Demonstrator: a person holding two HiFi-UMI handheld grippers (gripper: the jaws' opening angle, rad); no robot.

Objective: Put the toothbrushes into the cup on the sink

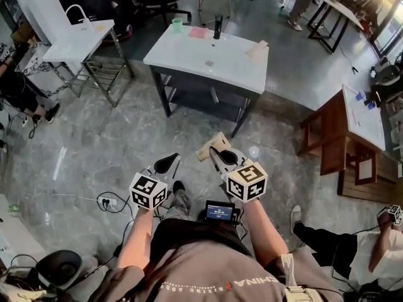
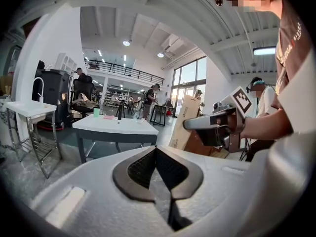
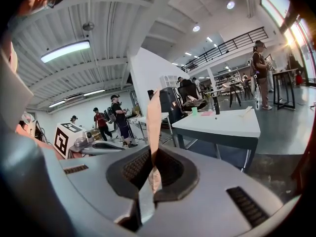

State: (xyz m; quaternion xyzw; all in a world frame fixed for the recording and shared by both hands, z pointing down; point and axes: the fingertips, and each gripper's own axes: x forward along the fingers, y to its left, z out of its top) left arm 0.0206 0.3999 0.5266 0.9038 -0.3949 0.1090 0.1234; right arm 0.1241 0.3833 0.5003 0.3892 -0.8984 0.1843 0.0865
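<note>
Here, right tongs (image 3: 152,158) clamped on flat beige toothbrush (image 3: 154,116) (edge-on, upright), left tongs (image 2: 156,152) closed, empty.

We cannot tell what the flat tan piece (image 3: 153,117) pinched in the right tongs (image 3: 150,157) is, its lower end hidden between the pads; on the far tabletop (image 1: 189,55) the green cup (image 1: 177,24) is too small to see inside; the pink item (image 1: 198,33) beside it we cannot name; a person (image 1: 352,244) is cut off at the right edge.

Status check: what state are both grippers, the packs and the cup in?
left gripper: shut, empty.
right gripper: shut on the tan pack.
tan pack: held, sticking out past the jaws.
second pack: lying on the sink top.
green cup: upright on the sink top.
</note>
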